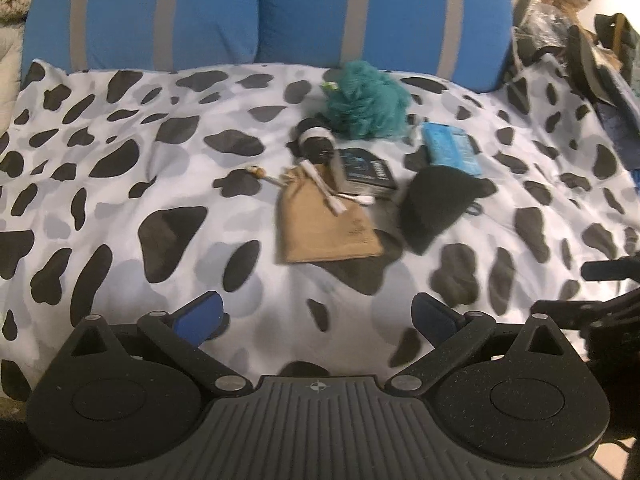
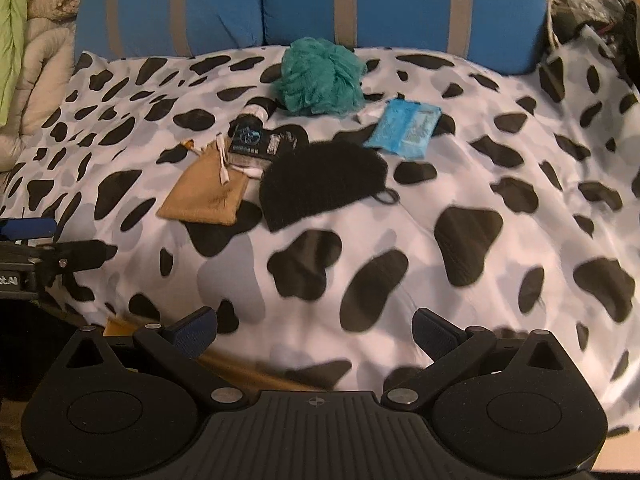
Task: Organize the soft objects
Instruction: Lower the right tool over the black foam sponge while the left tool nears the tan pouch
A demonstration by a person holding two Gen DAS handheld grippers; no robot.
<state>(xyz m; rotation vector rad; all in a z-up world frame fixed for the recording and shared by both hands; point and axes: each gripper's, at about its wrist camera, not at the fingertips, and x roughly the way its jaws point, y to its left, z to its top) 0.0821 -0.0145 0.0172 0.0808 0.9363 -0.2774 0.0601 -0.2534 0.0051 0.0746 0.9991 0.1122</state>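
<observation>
Approach, nothing picked | left gripper (image 1: 316,318) and right gripper (image 2: 314,328) both spread, empty | next: reach for pouch (image 1: 326,222)

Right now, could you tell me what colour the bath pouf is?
Teal green; the bath pouf shows best in the right wrist view.

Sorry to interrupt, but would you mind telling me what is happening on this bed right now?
A person holds two claws over a cow-print bedspread, and nothing is gripped yet. The left claw and right claw are both open, short of the pile. Ahead lie a teal bath pouf, a black knit hat, a tan pouch and a blue packet.
</observation>
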